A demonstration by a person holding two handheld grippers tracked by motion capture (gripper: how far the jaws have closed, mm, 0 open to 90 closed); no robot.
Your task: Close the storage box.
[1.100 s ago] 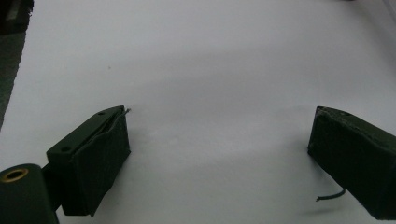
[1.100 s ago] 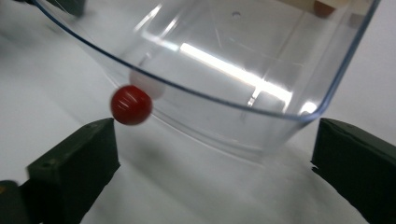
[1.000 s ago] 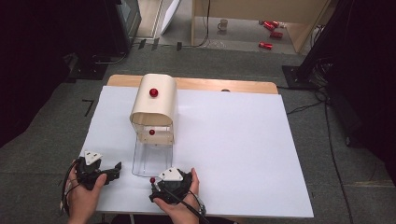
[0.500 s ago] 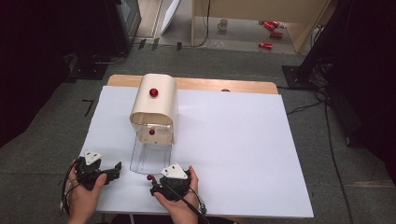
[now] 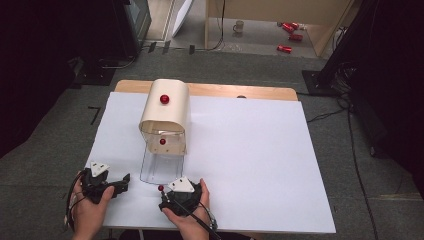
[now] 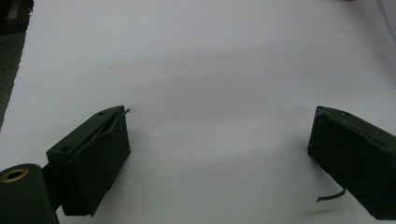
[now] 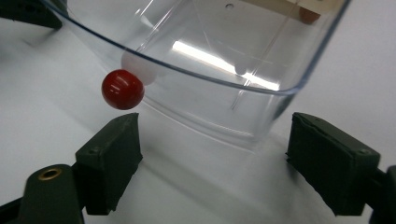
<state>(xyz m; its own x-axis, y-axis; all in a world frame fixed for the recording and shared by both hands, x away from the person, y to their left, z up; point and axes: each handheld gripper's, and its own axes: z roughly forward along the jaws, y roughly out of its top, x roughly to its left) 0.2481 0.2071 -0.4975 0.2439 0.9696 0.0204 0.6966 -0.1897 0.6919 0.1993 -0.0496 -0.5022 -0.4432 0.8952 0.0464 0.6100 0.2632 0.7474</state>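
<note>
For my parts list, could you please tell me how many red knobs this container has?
3: one on the beige lid's top, one on its front under the lid, and one on the clear drawer's front, by the right claw. Others may be hidden.

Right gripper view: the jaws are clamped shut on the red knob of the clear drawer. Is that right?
Not quite. In the right gripper view the right gripper has its jaws wide apart, and the red knob of the clear drawer sits just above the left-hand jaw, ungripped.
</note>
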